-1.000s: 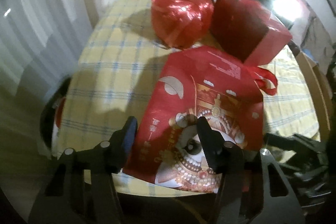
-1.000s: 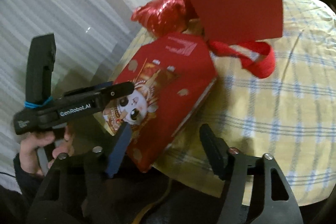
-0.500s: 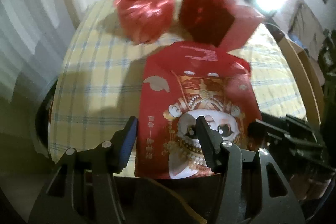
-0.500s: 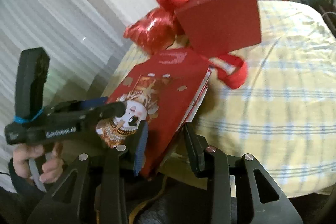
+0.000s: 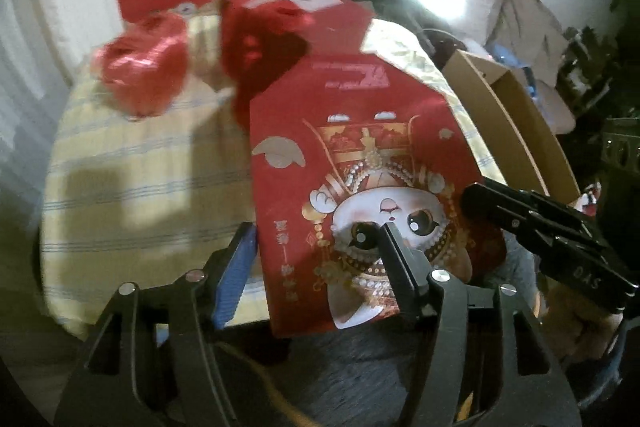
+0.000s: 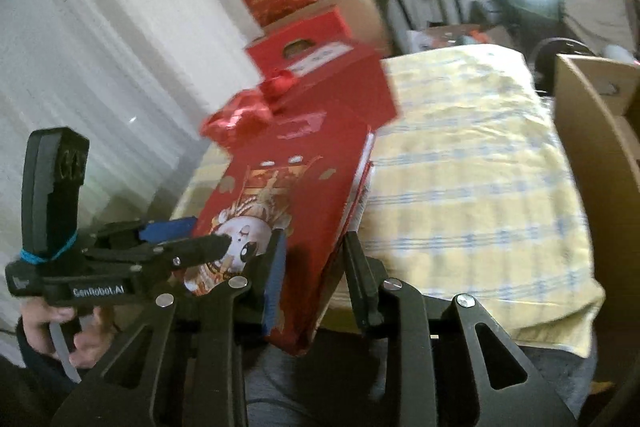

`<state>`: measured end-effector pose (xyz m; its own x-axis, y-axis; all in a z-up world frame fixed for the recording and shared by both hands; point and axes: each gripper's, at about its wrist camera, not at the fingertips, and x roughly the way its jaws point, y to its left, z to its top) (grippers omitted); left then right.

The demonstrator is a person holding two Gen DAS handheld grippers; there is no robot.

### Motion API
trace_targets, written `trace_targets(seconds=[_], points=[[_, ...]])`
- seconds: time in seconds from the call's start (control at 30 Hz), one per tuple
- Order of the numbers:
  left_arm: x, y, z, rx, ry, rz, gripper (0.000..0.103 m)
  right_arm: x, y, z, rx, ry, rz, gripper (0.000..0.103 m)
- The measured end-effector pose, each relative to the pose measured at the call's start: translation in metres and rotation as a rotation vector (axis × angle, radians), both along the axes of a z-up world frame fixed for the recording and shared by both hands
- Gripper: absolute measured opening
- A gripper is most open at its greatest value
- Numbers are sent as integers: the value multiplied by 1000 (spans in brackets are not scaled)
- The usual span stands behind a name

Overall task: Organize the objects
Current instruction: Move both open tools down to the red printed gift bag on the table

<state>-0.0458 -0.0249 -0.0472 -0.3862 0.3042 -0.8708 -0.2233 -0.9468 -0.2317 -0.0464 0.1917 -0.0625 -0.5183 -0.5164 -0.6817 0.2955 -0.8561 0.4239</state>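
Left wrist view: the red gift bag (image 5: 360, 187) is flat and rectangular, printed with a white cartoon face in a gold and pearl headdress and a column of gold characters. Its long axis runs from the near edge of the yellow checked tablecloth (image 5: 140, 187) toward the far edge, where its angled top and the red box (image 5: 296, 23) sit. Its bottom overhangs the near edge. The left gripper (image 5: 316, 247) straddles the bag's lower left corner, jaws standing fairly wide, having just opened a little; whether its pads press I cannot tell. A red ribbon ball (image 5: 144, 67) lies near the far left corner.

Right wrist view: the right gripper (image 6: 314, 263) has just been closing on the bag's (image 6: 288, 195) near right edge, now held between narrow jaws. The bag tilts, bottom edge nearest. The left gripper (image 6: 192, 239) reaches in from the left, a hand (image 6: 52, 331) on its handle.
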Motion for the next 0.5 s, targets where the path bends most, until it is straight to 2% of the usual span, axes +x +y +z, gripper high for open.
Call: trace_targets(seconds=[0.07,0.2,0.33,0.4,0.5], points=[[-4,11,-13,21,-12,5,59,2,11,-7,28,-16,-31,29],[-11,22,-33,45,-38,23,59,-3,32,-29,23,-73,-78,29],[-14,6,-36,19,-34,88,63,-3,50,-42,22,-120,-129,29],[-12,-10,-36,14,-33,137,70,0,58,-44,16,-134,-151,30],[-4,-27,-42,28,-61,173,70,10,67,-50,-7,-160,-165,34]])
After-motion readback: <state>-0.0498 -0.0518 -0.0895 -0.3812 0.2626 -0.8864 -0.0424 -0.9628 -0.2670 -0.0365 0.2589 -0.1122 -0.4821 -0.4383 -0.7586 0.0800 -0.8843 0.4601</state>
